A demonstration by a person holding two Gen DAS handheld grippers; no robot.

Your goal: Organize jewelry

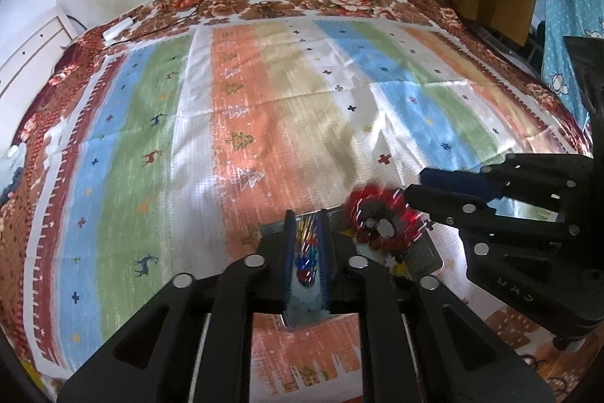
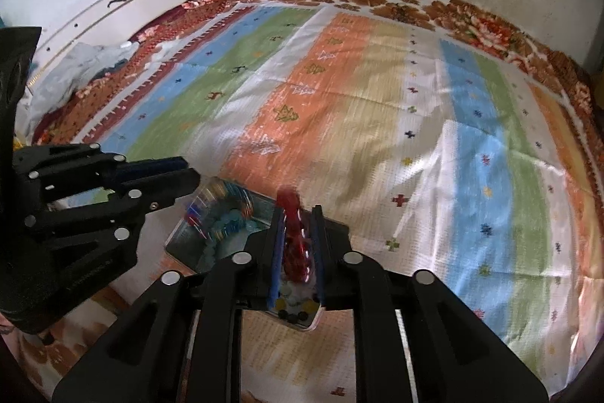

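Between the left gripper's (image 1: pixel 306 214) narrowly parted fingers hangs a multicoloured bead bracelet (image 1: pixel 306 252), and between the right gripper's (image 2: pixel 298 212) equally narrow fingers a red bead bracelet (image 2: pixel 294 233); whether the pads press either is unclear. Both hang over one shallow metal tray (image 2: pixel 181 237) on the bed, holding loose beads. Beyond the fingertips the striped bedspread (image 1: pixel 264 82) runs open to the wall.
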